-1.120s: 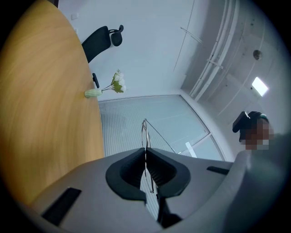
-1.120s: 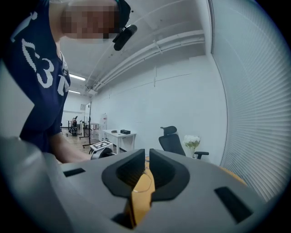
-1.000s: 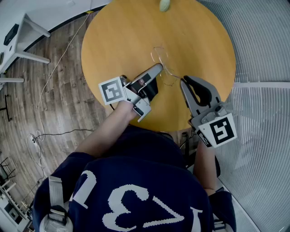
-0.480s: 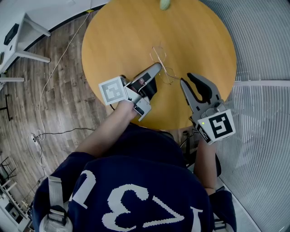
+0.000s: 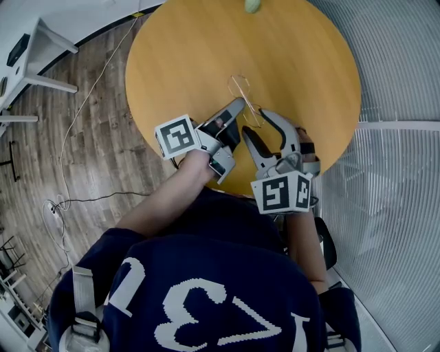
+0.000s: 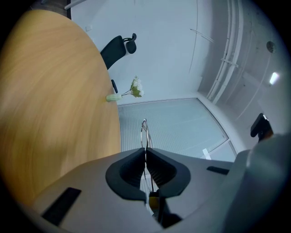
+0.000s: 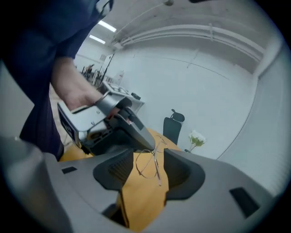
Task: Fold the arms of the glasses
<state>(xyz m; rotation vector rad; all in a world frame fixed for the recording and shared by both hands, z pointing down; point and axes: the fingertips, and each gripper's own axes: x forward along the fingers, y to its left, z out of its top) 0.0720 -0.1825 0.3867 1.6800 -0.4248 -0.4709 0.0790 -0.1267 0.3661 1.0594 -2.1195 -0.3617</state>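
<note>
Thin wire-framed glasses (image 5: 240,86) are held just above the round wooden table (image 5: 185,55). My left gripper (image 5: 238,103) is shut on their frame; in the left gripper view the wire (image 6: 144,132) sticks out from between the closed pads. My right gripper (image 5: 256,122) sits close on the right, rolled on its side, and its jaws are opening wide. In the right gripper view the glasses (image 7: 148,166) hang between the spread fingers without touching either pad, with the left gripper (image 7: 122,123) just behind them.
A small green vase with white flowers (image 5: 251,5) stands at the table's far edge. The table's near edge runs right under both grippers. A black office chair (image 7: 172,124) stands beyond the table. A white desk (image 5: 41,41) and a cable are on the floor to the left.
The right gripper moved left toward the glasses, rolled over and opened its jaws wide around them. The left gripper kept its hold and barely moved.
</note>
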